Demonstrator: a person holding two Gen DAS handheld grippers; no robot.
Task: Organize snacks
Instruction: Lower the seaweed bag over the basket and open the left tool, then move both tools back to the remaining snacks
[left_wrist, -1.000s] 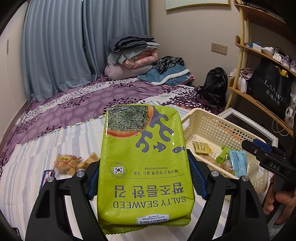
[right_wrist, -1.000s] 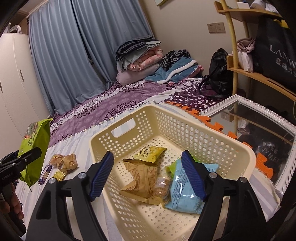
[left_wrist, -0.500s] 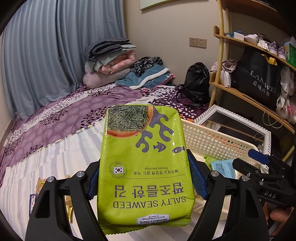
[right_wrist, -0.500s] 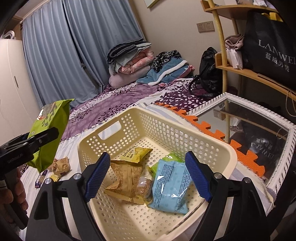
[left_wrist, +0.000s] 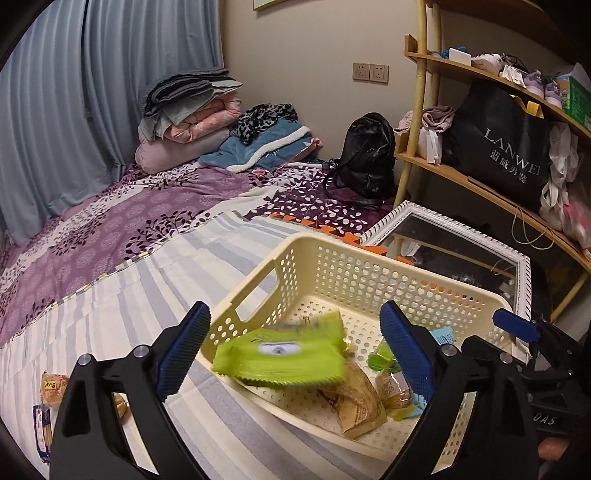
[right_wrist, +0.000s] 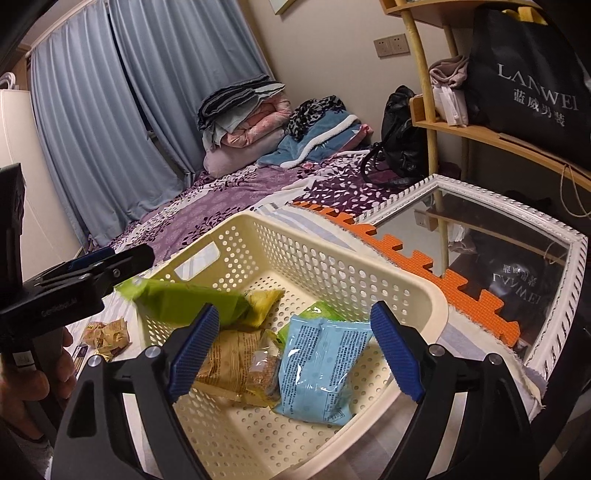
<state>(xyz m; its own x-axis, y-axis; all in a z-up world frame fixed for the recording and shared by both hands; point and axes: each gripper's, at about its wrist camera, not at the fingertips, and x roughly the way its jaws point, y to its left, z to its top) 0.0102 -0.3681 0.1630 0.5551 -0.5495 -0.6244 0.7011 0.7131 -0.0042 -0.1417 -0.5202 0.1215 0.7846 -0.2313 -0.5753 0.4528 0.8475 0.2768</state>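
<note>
The green seaweed packet (left_wrist: 282, 356) is blurred, free of my fingers, over the near rim of the cream basket (left_wrist: 332, 254); it also shows in the right wrist view (right_wrist: 184, 297). My left gripper (left_wrist: 295, 354) is open and empty above the basket's edge. My right gripper (right_wrist: 295, 350) is open and empty over the basket (right_wrist: 369, 273). Inside lie a blue packet (right_wrist: 321, 365), a brown packet (right_wrist: 229, 365) and a yellow packet (right_wrist: 264, 301).
Loose snacks (left_wrist: 51, 386) lie on the striped sheet at the left, also seen in the right wrist view (right_wrist: 105, 334). A white-framed mirror (right_wrist: 495, 236) and orange foam mat (right_wrist: 424, 266) lie right of the basket. A wooden shelf (left_wrist: 480, 177) stands beyond.
My left gripper has opened and let go of the seaweed packet, which now drops into the basket. The left gripper has moved right over the basket. The right gripper stays open.
</note>
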